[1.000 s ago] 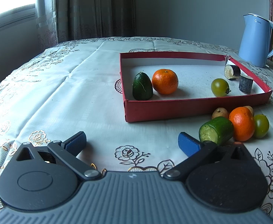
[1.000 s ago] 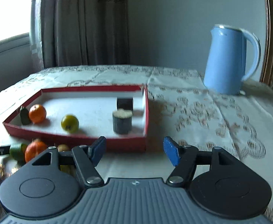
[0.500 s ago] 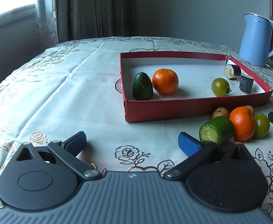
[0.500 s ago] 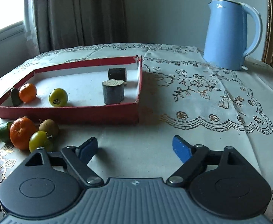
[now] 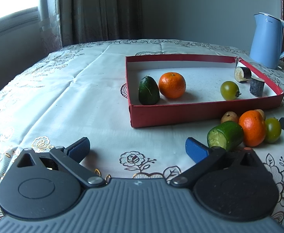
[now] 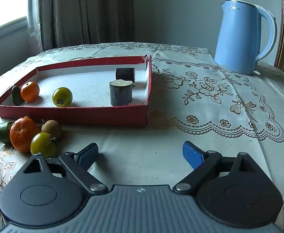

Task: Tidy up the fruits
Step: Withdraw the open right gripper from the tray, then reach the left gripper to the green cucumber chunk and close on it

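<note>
My left claw (image 5: 137,147) and my right claw (image 6: 140,152) both hang spread wide over the tablecloth (image 5: 64,97), grasping nothing. In the red tray (image 5: 180,114) sit an orange (image 5: 172,85), a green tomato (image 5: 229,90) and cut vegetable pieces. Just outside its near wall huddle a cucumber chunk (image 5: 226,136), a second orange (image 5: 251,128), another green tomato (image 5: 273,130) and a small brown fruit (image 5: 229,117).

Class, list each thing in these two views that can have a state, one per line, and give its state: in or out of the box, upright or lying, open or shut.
Left gripper: open, empty.
Right gripper: open, empty.
Red box: open-topped, partly filled.
Boxed orange: inside.
Boxed tomato: inside.
Cucumber tip: inside, upright.
Eggplant piece: inside, upright.
Loose orange: outside.
Loose tomato: outside.
Cucumber chunk: outside, lying.
Kettle: upright, lid shut.
</note>
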Motion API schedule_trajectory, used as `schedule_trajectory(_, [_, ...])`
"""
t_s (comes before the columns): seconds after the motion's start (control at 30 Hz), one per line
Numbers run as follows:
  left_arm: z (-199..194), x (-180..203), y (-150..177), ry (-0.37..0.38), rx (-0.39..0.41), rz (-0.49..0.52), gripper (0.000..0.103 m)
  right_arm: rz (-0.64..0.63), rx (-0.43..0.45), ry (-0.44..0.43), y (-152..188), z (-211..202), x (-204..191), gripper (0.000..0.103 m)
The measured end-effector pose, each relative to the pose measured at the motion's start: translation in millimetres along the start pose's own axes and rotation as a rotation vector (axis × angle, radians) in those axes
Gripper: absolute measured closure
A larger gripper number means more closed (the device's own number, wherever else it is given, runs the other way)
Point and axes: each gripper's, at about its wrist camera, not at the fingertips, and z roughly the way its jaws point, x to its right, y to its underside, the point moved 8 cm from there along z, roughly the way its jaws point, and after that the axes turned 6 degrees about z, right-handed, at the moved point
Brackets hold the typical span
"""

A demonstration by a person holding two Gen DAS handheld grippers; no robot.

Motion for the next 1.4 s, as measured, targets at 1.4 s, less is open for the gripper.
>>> schedule_trajectory(1.4, [-8.6, 51.4, -18.4, 0.102, -0.054, -0.120, 0.000, -0.001, 0.000, 0.000, -0.2, 0.1, -0.3, 0.007])
